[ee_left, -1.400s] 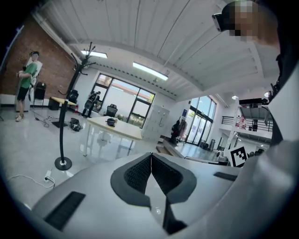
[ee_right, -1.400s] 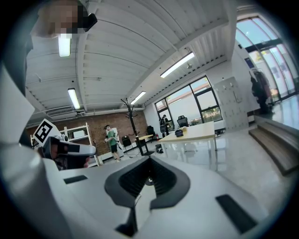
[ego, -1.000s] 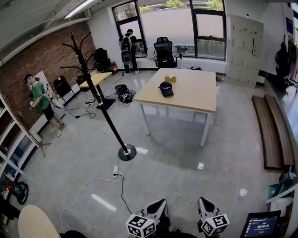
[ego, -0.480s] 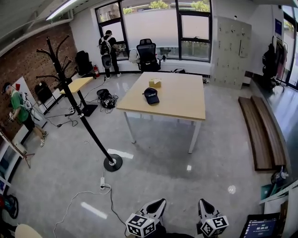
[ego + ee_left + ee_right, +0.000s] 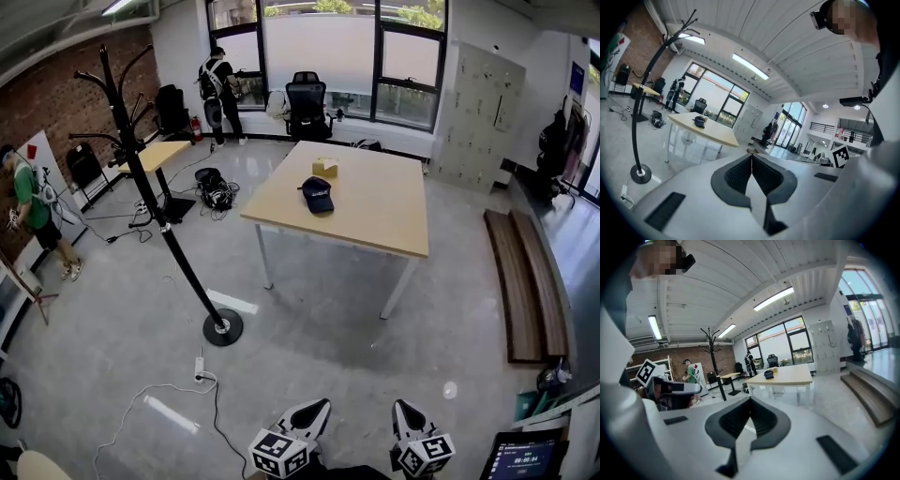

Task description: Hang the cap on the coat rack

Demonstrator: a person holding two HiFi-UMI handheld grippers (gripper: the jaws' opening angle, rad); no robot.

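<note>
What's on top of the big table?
On the table lie a dark cap and, next to it, a small yellowish box. Anything under the cap is covered.

Daylight from the tall windows [image 5: 323, 42] and ceiling lamps [image 5: 750, 65] make the room bright and even, with pale glare streaks on the glossy floor [image 5: 328, 366] and a soft shadow under the table [image 5: 375, 206]. Both gripper views bulge, darken to black at the corners and blur in the foreground; the head view is sharp, curving at its edges.
</note>
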